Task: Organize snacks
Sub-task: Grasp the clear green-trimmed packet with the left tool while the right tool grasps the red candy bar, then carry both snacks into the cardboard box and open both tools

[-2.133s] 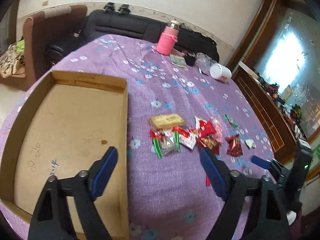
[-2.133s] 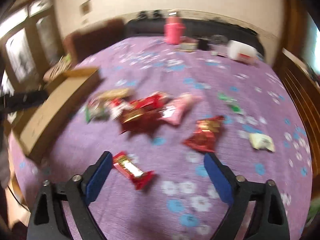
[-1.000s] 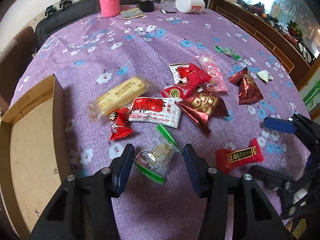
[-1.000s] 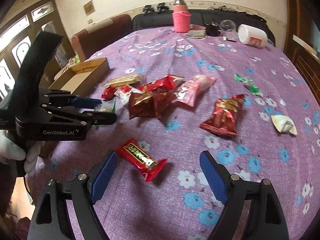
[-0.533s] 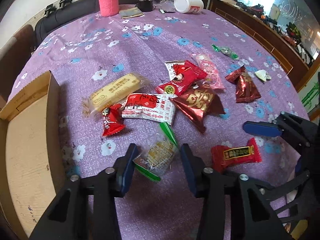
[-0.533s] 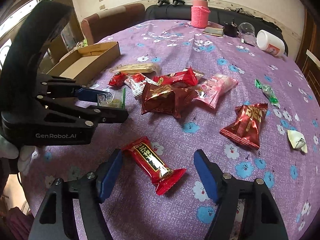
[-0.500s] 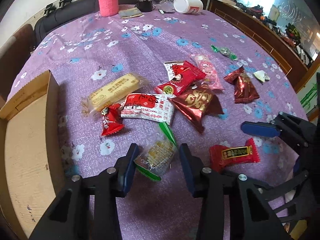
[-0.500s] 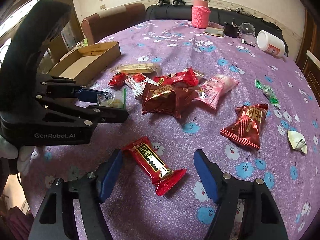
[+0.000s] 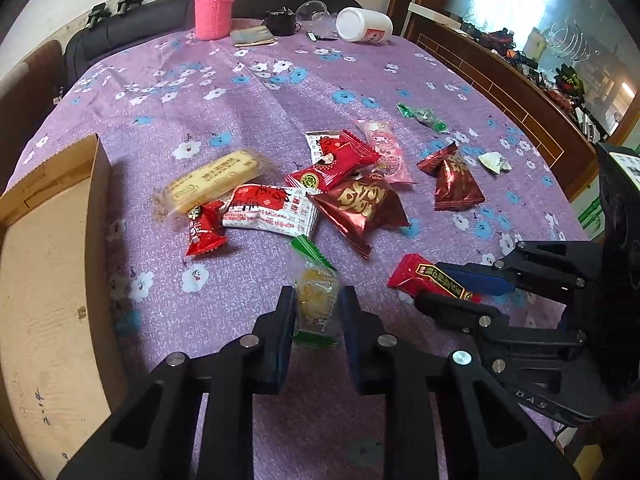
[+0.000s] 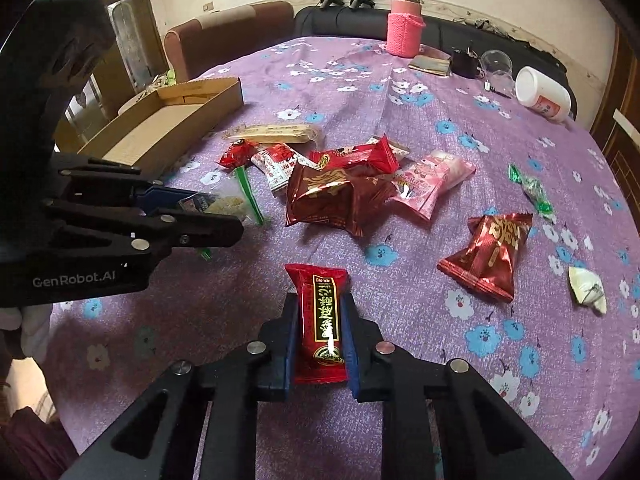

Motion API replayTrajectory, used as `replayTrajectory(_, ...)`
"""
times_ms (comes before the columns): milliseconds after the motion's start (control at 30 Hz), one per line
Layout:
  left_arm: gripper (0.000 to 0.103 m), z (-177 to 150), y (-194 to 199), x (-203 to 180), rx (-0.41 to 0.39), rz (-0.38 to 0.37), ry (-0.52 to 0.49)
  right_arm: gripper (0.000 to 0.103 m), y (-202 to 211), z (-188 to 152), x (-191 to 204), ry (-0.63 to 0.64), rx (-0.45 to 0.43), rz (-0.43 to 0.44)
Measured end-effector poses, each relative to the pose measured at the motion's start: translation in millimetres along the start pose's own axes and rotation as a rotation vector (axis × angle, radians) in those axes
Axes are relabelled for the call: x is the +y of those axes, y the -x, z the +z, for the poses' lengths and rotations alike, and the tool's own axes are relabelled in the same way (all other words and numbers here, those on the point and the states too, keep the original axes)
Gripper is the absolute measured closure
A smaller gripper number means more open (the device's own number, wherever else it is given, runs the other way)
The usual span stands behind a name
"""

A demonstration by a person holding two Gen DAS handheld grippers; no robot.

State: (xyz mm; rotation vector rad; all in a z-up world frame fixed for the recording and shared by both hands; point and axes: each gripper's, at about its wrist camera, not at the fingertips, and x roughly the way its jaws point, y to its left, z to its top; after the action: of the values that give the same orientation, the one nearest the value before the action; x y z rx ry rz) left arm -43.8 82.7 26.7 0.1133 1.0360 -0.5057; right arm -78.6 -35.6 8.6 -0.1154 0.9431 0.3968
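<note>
Purple flowered cloth [image 9: 248, 96] covers the table, snacks strewn across its middle. Both grippers have just closed – the left gripper [image 9: 318, 312] now pinches a clear packet [image 9: 316, 300] with green ends, the right gripper [image 10: 320, 332] clamps a red bar [image 10: 322, 320] lengthwise. Both snacks sit low over the cloth at the near edge. Beside them lies an open cardboard box [image 9: 48, 280] – nothing in the part that shows.

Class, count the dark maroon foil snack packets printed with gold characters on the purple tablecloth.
2. One maroon packet lies in the central pile beside the white-and-red packet; the other lies apart, toward the table's right edge. Others could be hidden underneath.
</note>
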Motion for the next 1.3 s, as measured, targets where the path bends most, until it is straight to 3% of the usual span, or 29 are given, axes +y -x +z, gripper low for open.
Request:
replayTrajectory(267,0.082,-7.5,17.9,2.3,-0.044,-0.030,0.032,0.083,16.2,-3.7,0.1,-0.050,-0.027,0.014)
replayTrajectory(533,0.081,-20.5,67.8,21.8,-0.160,-0.031,0.114,0.082,44.5,10.9,16.1,-0.066,-0.081,0.060)
replayTrajectory(933,0.081,-70.4,132.0,131.7,-0.272,0.165,0.375,0.082,40.1,79.2,98.4,-0.036,-0.084,0.328)
replayTrajectory(1133,0.081,-96.5,140.6,178.1,-0.258,0.270,0.467,0.082,-2.4,113.0,163.1,0.008,-0.015,0.411)
replayTrajectory(1300,0.081,-109.5,141.7,196.3,-0.244,0.285,0.498,0.082,-44.9,116.5,200.2,0.014,0.070,0.444)
